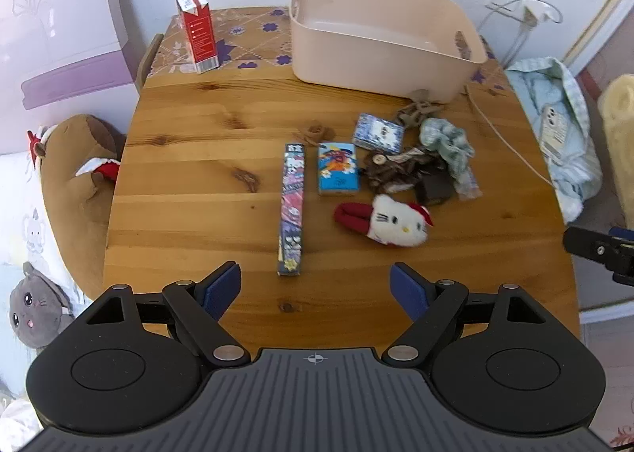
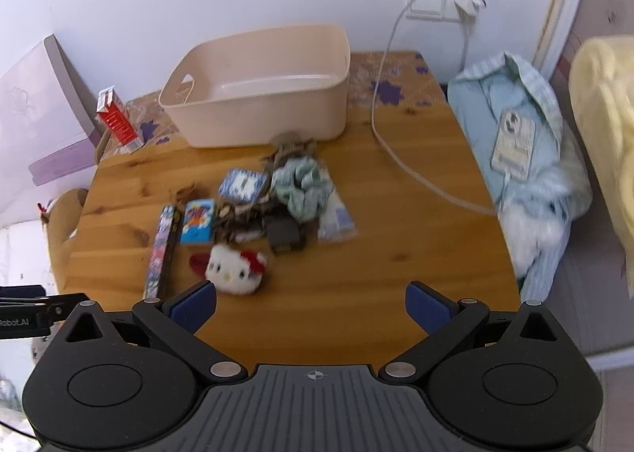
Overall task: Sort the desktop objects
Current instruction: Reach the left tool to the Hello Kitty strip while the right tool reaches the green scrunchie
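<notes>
Left wrist view looks down past the left hand-held gripper (image 1: 315, 285), its jaws spread wide and empty above the wooden surface (image 1: 190, 182). Just ahead and slightly left lies a long slim box (image 1: 292, 210), stiff and light by its look; a pinch across its narrow width should hold. Right of it sits a small blue packet (image 1: 337, 168), then a plush cat toy (image 1: 390, 219), soft and squashy, best taken around its head. Farther ahead-right, a blue patterned box (image 1: 378, 132) and a green scrunchie (image 1: 447, 144) crowd a brown tangle I cannot identify. Beyond them stands an empty beige bin (image 1: 380, 31). The right hand-held gripper (image 2: 311, 307) is likewise spread and empty.
</notes>
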Tool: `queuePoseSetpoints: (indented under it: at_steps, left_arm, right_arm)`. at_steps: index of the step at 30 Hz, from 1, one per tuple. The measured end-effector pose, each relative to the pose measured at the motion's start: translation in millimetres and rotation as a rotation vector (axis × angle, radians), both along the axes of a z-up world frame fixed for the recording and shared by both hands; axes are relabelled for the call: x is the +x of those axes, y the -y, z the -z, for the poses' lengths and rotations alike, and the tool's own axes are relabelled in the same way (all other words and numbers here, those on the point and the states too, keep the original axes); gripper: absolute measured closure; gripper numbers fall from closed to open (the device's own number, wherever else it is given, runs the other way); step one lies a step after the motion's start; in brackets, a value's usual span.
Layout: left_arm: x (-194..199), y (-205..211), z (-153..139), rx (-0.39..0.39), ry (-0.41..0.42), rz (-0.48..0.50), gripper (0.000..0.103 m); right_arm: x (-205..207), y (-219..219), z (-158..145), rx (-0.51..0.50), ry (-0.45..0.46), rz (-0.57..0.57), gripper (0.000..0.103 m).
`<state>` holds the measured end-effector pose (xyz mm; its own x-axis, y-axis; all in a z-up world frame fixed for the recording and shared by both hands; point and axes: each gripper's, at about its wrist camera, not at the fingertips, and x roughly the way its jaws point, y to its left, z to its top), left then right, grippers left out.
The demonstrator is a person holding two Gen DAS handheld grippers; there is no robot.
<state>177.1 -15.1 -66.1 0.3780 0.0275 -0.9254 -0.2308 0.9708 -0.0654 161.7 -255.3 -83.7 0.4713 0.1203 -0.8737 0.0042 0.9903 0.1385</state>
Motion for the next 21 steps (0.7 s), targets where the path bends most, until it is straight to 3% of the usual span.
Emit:
queuePoseSetpoints:
  at_steps: [5,10,21]
  left_arm:
    - [20.2,-10.5,14.9,-0.004,-0.032,-0.060,0.019]
    - [40.3,-19.5,30.9,-0.002,-0.063,-0.093,0.019]
    - [86.6,-37.4,76.3,0.015,-0.147,-0.161,0.019]
  right_arm:
    - [26.9,-5.1,7.8,-0.066,0.033,-0.051,0.000]
    - [56.2,-14.6,24.1,-0.111,-0.002,-0.141,0.000]
    - [123.1,-21.7,65.8,-0.098,-0.054,-0.214,0.000]
